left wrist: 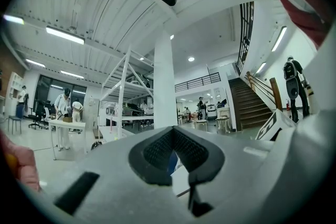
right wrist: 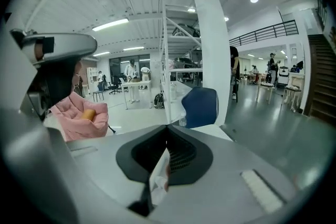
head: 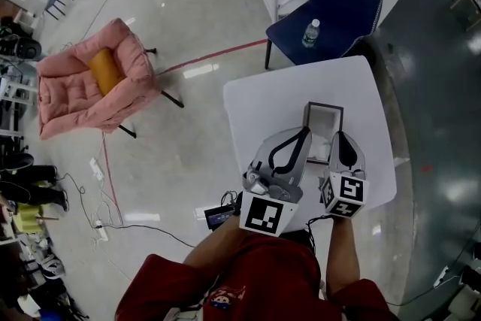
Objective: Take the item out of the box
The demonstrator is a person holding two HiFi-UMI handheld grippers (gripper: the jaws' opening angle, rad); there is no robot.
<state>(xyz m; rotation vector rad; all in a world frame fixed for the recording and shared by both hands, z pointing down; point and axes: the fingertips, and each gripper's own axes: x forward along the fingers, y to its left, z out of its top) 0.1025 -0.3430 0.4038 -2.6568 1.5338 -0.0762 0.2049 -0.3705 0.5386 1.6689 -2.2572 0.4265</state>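
Note:
A small open box (head: 324, 110) with a dark rim and white inside stands on the white table (head: 263, 101) just beyond both grippers. My left gripper (head: 304, 134) (left wrist: 174, 158) is held close to my body, tips near the box's left edge. Its black pads meet with only a thin slit between them and nothing in it. My right gripper (head: 336, 137) (right wrist: 166, 159) sits at the box's near right corner. It is shut on a thin white item (right wrist: 157, 178) that stands edge-on between the pads. In the head view that item is hidden.
A blue chair (head: 338, 4) with a water bottle (head: 310, 32) on its seat stands behind the table. A pink padded armchair (head: 90, 83) with an orange cushion is off to the left on the grey floor. Cables lie on the floor at the lower left.

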